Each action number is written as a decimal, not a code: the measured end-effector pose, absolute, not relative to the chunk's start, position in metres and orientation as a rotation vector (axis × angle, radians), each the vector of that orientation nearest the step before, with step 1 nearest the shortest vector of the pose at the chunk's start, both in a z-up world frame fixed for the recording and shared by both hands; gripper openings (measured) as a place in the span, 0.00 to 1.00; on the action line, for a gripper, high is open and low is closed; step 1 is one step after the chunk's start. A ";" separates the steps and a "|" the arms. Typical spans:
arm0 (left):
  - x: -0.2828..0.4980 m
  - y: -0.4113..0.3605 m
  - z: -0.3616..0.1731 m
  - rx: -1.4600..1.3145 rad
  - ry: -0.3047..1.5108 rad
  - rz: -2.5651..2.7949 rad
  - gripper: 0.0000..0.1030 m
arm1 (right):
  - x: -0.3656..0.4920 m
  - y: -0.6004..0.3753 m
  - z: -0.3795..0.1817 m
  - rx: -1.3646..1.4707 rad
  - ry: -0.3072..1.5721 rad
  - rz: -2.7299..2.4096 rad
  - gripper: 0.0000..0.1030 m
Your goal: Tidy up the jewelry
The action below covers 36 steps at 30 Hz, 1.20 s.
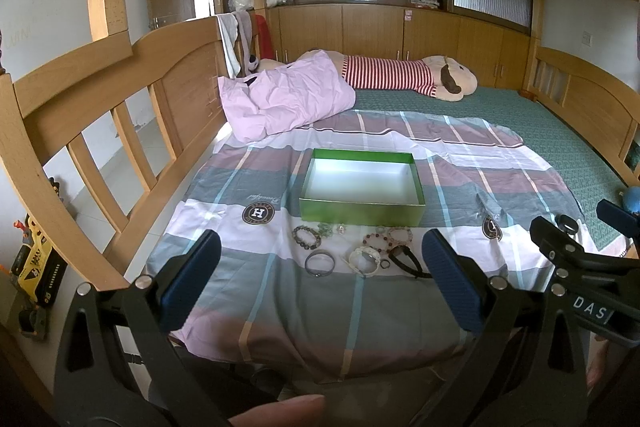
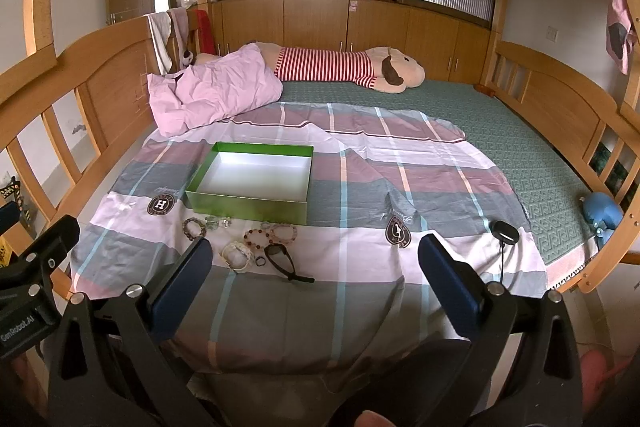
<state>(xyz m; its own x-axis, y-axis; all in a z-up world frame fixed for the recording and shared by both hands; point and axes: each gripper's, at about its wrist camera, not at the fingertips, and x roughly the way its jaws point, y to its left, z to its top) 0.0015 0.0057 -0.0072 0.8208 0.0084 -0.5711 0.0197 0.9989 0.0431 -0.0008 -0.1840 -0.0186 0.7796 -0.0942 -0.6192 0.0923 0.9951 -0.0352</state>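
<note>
Jewelry (image 1: 356, 247) lies before the green box (image 1: 362, 213); both tools, left (image 1: 320, 283) and right (image 2: 316, 279), gape wide, empty.

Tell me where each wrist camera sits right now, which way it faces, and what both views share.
Left wrist: low at the bed's foot, facing the headboard cabinets over the open left gripper; a fingertip shows below, the right gripper at the right edge.
Right wrist: alongside it, facing the same way over the open right gripper.
Shared: the empty green box, the jewelry before it, the plaid sheet.

striped plush toy (image 2: 344, 67), pink pillow (image 2: 212, 91), plaid sheet (image 2: 360, 187).
</note>
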 end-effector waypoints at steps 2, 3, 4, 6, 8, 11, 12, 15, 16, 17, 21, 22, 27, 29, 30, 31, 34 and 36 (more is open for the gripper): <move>0.001 0.006 -0.007 0.047 0.608 -0.006 0.96 | -0.002 -0.185 -0.019 -0.002 0.669 -0.101 0.98; 0.001 0.006 -0.007 0.048 0.608 -0.006 0.96 | -0.001 -0.184 -0.019 -0.003 0.669 -0.100 0.98; 0.001 0.006 -0.007 0.048 0.609 -0.006 0.96 | -0.001 -0.184 -0.019 -0.003 0.668 -0.101 0.98; 0.001 0.006 -0.007 0.049 0.608 -0.006 0.96 | -0.001 -0.184 -0.020 -0.003 0.669 -0.100 0.98; 0.001 0.006 -0.007 0.048 0.609 -0.007 0.96 | -0.001 -0.184 -0.020 -0.003 0.669 -0.100 0.98; 0.001 0.006 -0.007 0.049 0.609 -0.006 0.96 | -0.001 -0.184 -0.021 -0.003 0.670 -0.100 0.98; 0.001 0.006 -0.007 0.048 0.609 -0.007 0.96 | -0.001 -0.184 -0.021 -0.003 0.670 -0.101 0.98; 0.001 0.006 -0.007 0.048 0.609 -0.006 0.96 | -0.002 -0.185 -0.022 -0.002 0.670 -0.100 0.98; 0.002 0.006 -0.008 0.048 0.609 -0.006 0.97 | -0.002 -0.185 -0.022 -0.002 0.670 -0.099 0.98; 0.002 0.007 -0.008 0.048 0.609 -0.006 0.96 | -0.001 -0.184 -0.022 -0.003 0.669 -0.101 0.98; 0.002 0.008 -0.011 0.048 0.611 -0.005 0.96 | -0.001 -0.185 -0.023 -0.003 0.670 -0.100 0.98; 0.001 0.009 -0.012 0.049 0.611 -0.006 0.96 | 0.000 -0.184 -0.022 -0.002 0.670 -0.100 0.98; 0.000 0.008 -0.014 0.049 0.612 -0.006 0.96 | 0.001 -0.188 -0.024 -0.002 0.671 -0.101 0.98; -0.001 0.008 -0.019 0.050 0.615 -0.006 0.96 | 0.002 -0.188 -0.024 0.000 0.671 -0.101 0.98; -0.002 0.008 -0.020 0.051 0.616 -0.006 0.96 | 0.002 -0.187 -0.024 -0.001 0.671 -0.100 0.98; -0.003 0.008 -0.022 0.051 0.617 -0.005 0.96 | 0.002 -0.187 -0.024 -0.002 0.671 -0.100 0.98; -0.002 0.008 -0.025 0.049 0.621 -0.004 0.96 | 0.003 -0.187 -0.025 0.001 0.671 -0.101 0.98; -0.001 0.008 -0.032 0.049 0.628 0.003 0.96 | 0.003 -0.190 -0.028 0.015 0.666 -0.104 0.98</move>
